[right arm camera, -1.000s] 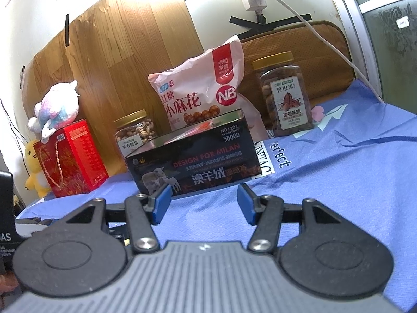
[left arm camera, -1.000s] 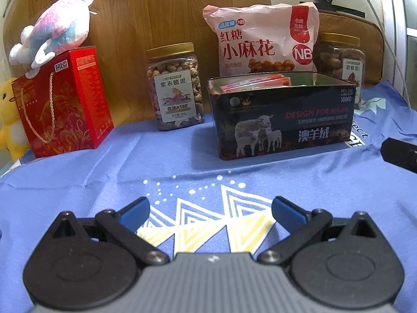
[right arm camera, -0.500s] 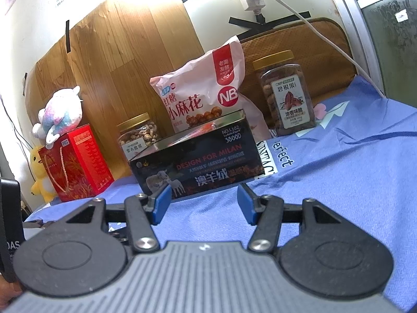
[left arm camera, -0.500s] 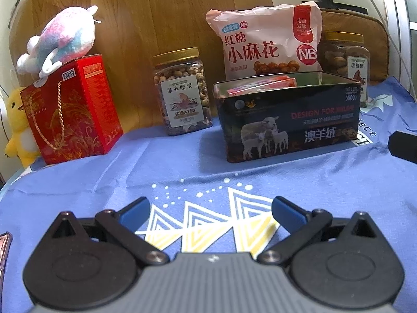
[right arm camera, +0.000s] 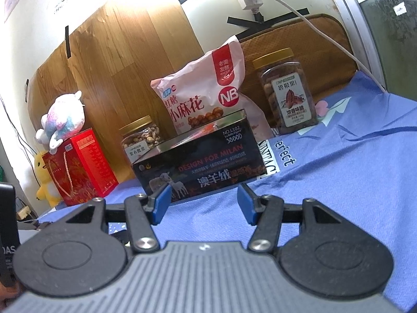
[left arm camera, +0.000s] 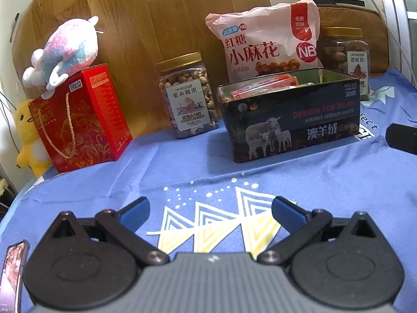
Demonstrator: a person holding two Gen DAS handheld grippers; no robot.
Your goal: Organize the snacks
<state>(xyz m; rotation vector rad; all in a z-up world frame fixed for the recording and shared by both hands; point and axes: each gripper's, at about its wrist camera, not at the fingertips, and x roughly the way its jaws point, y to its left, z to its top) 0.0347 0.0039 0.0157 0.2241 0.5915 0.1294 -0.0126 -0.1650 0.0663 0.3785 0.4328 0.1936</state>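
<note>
A black open tin box point(left arm camera: 292, 120) stands on the blue cloth with orange snack packets point(left arm camera: 263, 86) inside; it also shows in the right wrist view point(right arm camera: 203, 167). Behind it leans a pink snack bag point(left arm camera: 263, 41) point(right arm camera: 206, 96). A nut jar point(left arm camera: 190, 96) point(right arm camera: 140, 138) stands to its left and a pecan jar point(left arm camera: 349, 57) point(right arm camera: 286, 91) to its right. My left gripper point(left arm camera: 209, 211) is open and empty, low over the cloth, well short of the box. My right gripper point(right arm camera: 204, 203) is open and empty, in front of the box.
A red gift box point(left arm camera: 78, 114) with a plush toy point(left arm camera: 65, 49) on top stands at the left, beside a yellow plush point(left arm camera: 26, 135). A wooden panel point(left arm camera: 156, 13) and brown cushion point(right arm camera: 299, 39) back the scene. A phone point(left arm camera: 13, 268) lies at the left edge.
Both grippers have drawn back a little from the box, the left one also shifting left. Nothing was picked up or released.
</note>
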